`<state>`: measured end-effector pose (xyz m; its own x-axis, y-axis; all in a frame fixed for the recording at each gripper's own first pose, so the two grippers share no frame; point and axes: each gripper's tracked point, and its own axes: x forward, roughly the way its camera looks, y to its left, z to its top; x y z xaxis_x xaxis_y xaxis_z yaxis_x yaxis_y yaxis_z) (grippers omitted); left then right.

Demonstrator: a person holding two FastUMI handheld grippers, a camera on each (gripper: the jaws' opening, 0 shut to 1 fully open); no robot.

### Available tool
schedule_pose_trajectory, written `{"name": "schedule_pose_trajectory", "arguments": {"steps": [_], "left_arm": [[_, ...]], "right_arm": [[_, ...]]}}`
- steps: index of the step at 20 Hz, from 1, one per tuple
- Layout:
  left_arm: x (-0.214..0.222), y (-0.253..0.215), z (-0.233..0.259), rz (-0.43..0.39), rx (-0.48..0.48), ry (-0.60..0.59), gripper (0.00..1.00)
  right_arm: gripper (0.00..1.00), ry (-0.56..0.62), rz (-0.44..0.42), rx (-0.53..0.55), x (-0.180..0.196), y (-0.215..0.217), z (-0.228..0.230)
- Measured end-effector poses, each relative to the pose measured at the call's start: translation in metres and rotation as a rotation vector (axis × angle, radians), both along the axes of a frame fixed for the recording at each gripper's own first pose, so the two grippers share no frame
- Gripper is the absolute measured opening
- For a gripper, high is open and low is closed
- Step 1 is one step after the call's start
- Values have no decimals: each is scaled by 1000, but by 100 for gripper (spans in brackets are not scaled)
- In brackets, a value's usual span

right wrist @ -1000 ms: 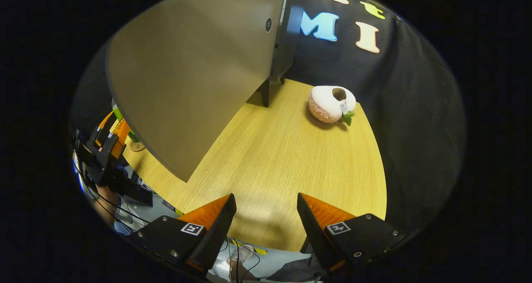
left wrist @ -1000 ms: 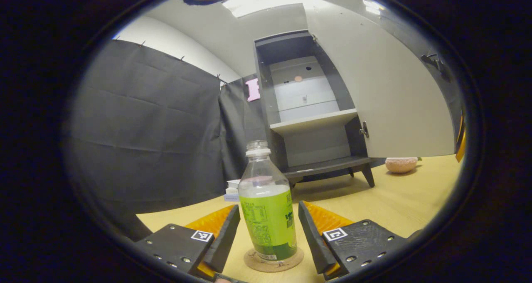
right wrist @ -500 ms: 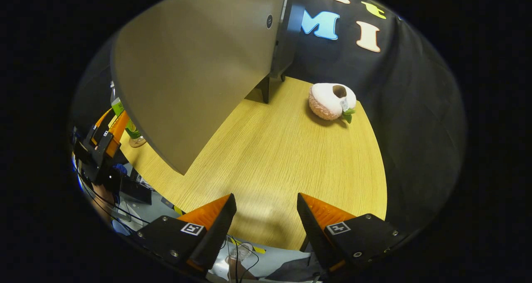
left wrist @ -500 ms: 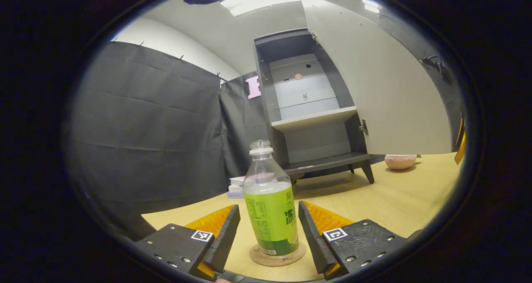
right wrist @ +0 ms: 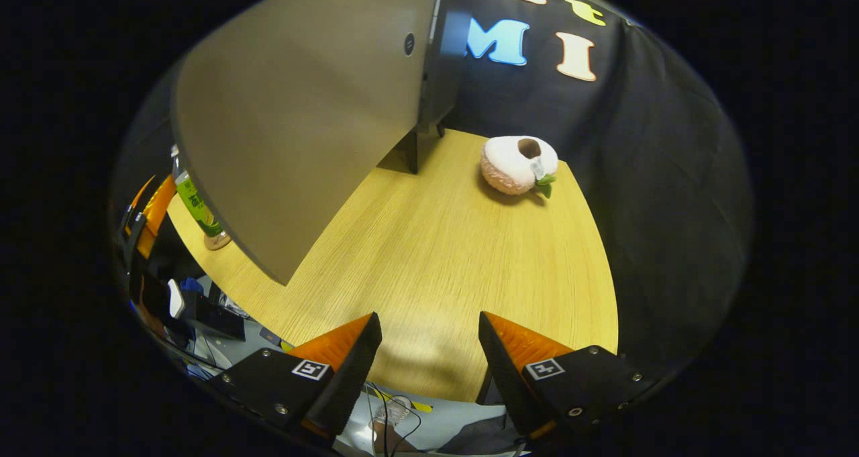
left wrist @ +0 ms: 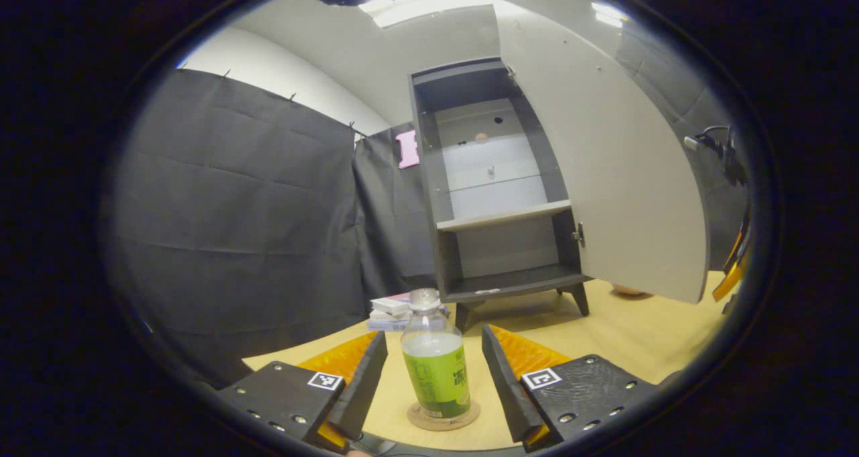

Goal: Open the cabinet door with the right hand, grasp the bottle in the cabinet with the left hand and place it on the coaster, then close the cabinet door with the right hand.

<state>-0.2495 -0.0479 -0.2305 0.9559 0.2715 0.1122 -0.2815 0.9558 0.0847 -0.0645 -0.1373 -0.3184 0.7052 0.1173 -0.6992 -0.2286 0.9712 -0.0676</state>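
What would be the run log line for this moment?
bottle: upright on coaster | left gripper: open | right gripper: open | door: open

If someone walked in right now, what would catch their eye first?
Probably the bottle with its bright green label, upright on the round coaster between the open left gripper fingers. Behind it the cabinet door hangs wide open. A pink plush toy lies on the table.

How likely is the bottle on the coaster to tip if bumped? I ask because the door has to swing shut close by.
The bottle is tall and narrow, standing upright on a small round coaster, so a sideways knock would probably topple it. It looks mostly full, which should steady it somewhat. On its side it would likely roll across the table.
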Motion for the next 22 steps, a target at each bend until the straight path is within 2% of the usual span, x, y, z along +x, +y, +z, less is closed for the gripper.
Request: {"name": "schedule_pose_trajectory", "arguments": {"steps": [3, 5, 8, 12, 13, 16, 19, 20, 21, 22], "left_arm": [[-6, -8, 45, -38, -84, -18, 82], [-2, -10, 68, -70, -115, -1, 84], [5, -2, 113, -64, -106, 8, 96], [18, -2, 182, -64, -56, -17, 93], [23, -7, 198, -78, -48, -14, 96], [34, -17, 238, -114, -39, -18, 96], [44, -7, 273, -127, -11, -27, 96], [47, -3, 276, -137, -13, -20, 95], [52, 4, 277, -139, -22, -1, 93], [58, 11, 277, -152, -30, 7, 93]], "right_arm": [[90, -55, -56, 52, 9, -4, 24], [90, -115, -80, 86, 18, -6, 50], [93, -230, -113, 150, 32, -14, 102], [95, -410, -153, 229, 55, -35, 188], [95, -476, -161, 254, 63, -40, 218], [94, -626, -151, 346, 75, -36, 292], [95, -665, -114, 425, 74, -10, 341], [95, -677, -96, 442, 75, -1, 351], [92, -696, -89, 454, 73, 6, 362], [95, -712, -99, 448, 73, 9, 368]]}}
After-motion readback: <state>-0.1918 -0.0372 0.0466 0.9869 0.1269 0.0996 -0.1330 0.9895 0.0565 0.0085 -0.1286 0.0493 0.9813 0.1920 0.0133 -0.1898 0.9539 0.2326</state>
